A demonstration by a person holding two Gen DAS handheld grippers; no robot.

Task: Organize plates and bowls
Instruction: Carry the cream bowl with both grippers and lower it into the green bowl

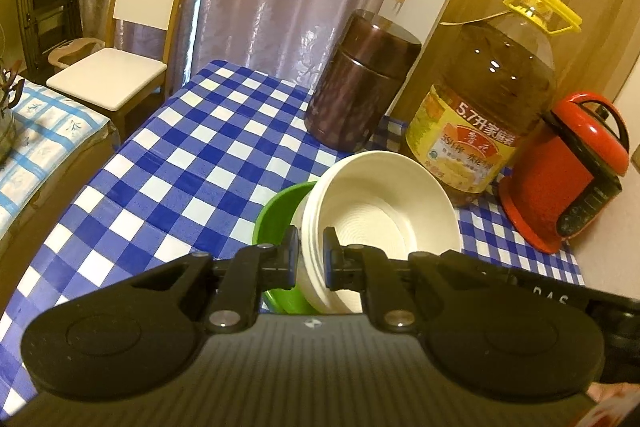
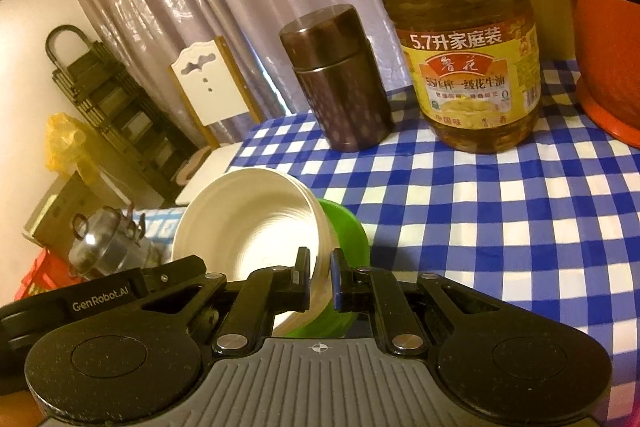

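A stack of cream bowls (image 1: 380,211) is tilted above the blue checked tablecloth (image 1: 180,163), with a green bowl (image 1: 276,215) nested under it. My left gripper (image 1: 311,251) is shut on the stack's left rim, one finger inside and one outside the wall. In the right wrist view the same cream bowls (image 2: 248,223) and green bowl (image 2: 348,231) show. My right gripper (image 2: 320,275) is shut on the stack's opposite rim. The bottoms of the bowls are hidden behind the gripper bodies.
At the table's back stand a brown canister (image 1: 360,83), a large oil bottle (image 1: 488,99) and a red cooker (image 1: 568,171). A white chair (image 1: 120,43) stands past the far left corner. A lower side table (image 1: 44,131) lies to the left.
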